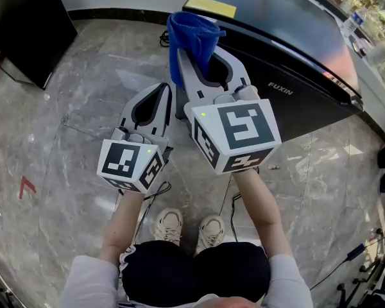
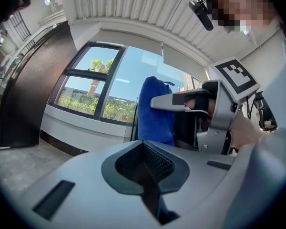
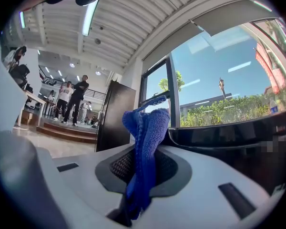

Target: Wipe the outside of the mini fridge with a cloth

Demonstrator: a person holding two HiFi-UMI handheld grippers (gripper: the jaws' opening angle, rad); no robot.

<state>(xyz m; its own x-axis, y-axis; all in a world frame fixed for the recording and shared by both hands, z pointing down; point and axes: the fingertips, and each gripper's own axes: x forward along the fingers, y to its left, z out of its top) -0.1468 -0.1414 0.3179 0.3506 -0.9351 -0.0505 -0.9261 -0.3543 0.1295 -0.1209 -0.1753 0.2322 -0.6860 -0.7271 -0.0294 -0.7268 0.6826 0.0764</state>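
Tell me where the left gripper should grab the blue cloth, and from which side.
Take the bunched free end of the blue cloth that stands out past the right gripper, which pinches its lower part. Open the left gripper and come from the cloth's left; the mini fridge crowds the right side.

**Surroundings: Floor, Fixtures, Background**

The grey marble floor point(image 1: 64, 127) carries a red arrow mark point(image 1: 27, 186) at the left. A dark cabinet point(image 1: 25, 24) stands on the floor at upper left. Black cables point(image 1: 155, 191) lie just ahead of a pair of white sneakers point(image 1: 169, 225). A window point(image 2: 93, 87) shows green trees point(image 2: 76, 101) outside. People point(image 3: 77, 99) stand in the background beneath a ceiling light point(image 3: 89, 15).
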